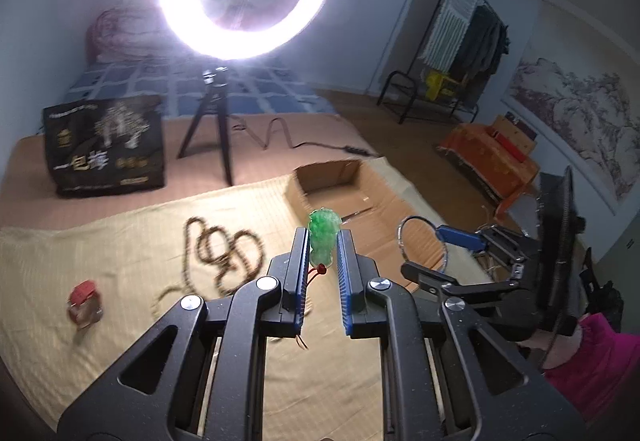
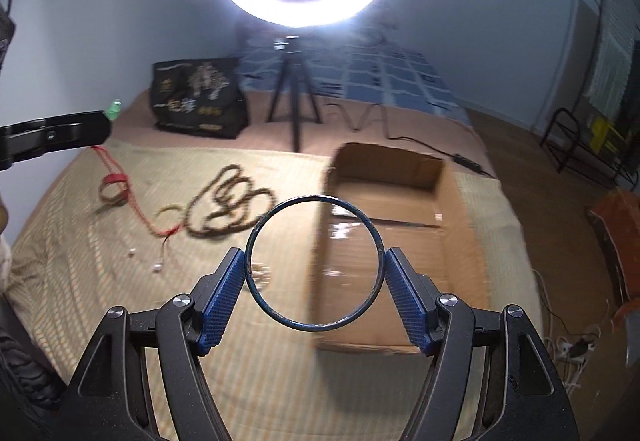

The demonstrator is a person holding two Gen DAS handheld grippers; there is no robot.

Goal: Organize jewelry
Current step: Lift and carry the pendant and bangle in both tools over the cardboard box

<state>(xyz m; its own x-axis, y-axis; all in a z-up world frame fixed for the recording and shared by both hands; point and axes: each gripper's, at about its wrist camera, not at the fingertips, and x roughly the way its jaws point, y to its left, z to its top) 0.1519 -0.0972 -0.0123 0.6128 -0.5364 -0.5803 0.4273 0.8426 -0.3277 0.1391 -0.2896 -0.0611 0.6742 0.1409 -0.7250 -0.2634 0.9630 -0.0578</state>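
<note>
My left gripper (image 1: 323, 239) is shut on a green jade pendant (image 1: 323, 237) whose red cord (image 2: 120, 181) hangs down to the cloth. It holds it above the tan cloth, left of an open cardboard box (image 1: 360, 201). My right gripper (image 2: 314, 261) is shut on a dark bangle (image 2: 264, 225), held in the air over the near left edge of the box (image 2: 400, 241). The bangle also shows in the left wrist view (image 1: 402, 237). A brown bead necklace (image 1: 224, 253) lies coiled on the cloth, also in the right wrist view (image 2: 228, 205).
A small red-lidded jar (image 1: 85, 303) stands at the left on the cloth. A ring light on a tripod (image 1: 216, 121) and a black bag (image 1: 106, 145) stand behind. A clothes rack (image 1: 460, 53) and an orange box (image 1: 492, 157) are to the right.
</note>
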